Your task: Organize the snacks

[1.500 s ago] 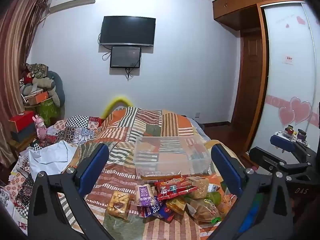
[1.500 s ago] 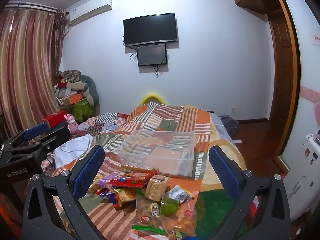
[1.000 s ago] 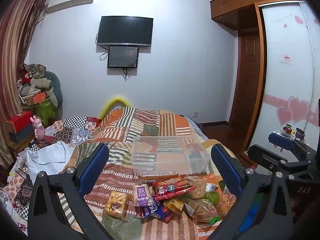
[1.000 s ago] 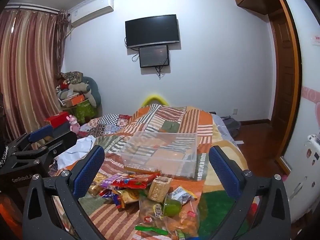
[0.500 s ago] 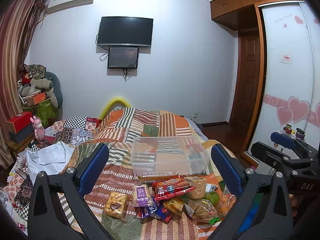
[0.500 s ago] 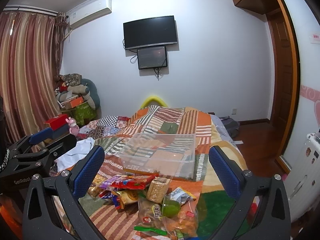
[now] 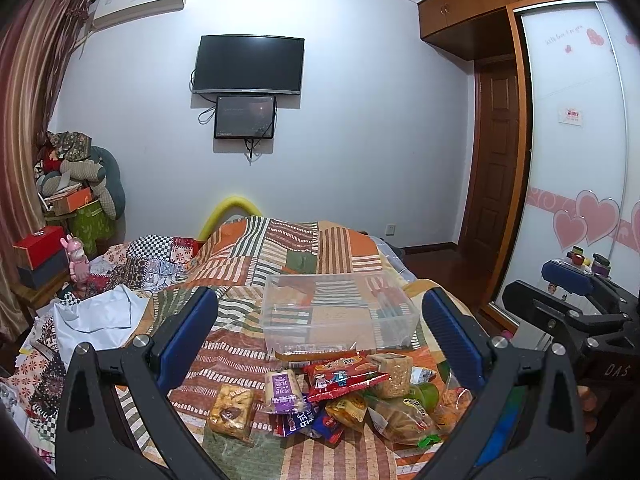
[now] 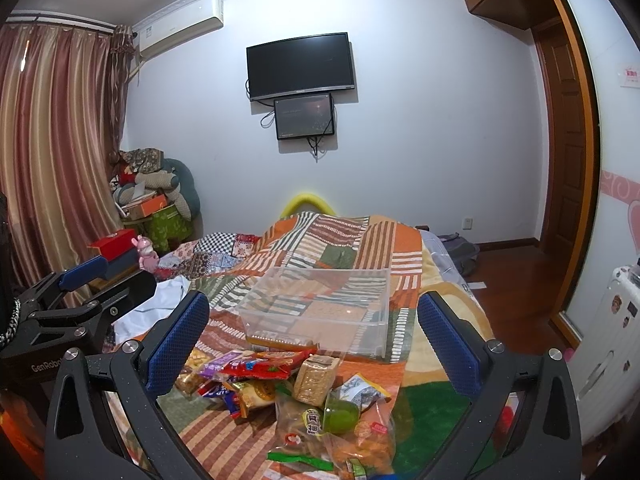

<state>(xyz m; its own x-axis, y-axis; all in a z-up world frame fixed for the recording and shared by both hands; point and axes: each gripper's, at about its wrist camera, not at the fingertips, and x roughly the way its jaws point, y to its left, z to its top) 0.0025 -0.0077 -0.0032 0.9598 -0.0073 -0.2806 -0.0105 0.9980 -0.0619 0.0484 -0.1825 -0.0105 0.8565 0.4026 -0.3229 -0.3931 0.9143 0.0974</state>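
A heap of snack packets lies on the quilted bed, just in front of a clear plastic bin. Both the left gripper and right gripper hover above with jaws released, holding nothing. Packets overlap, hiding most labels, and the heap's near edge is cut off.

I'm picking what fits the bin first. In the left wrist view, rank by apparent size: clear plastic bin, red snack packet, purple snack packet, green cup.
1. clear plastic bin, by far.
2. red snack packet.
3. purple snack packet, somewhat smaller.
4. green cup, though half hidden by other snacks, so unsure.
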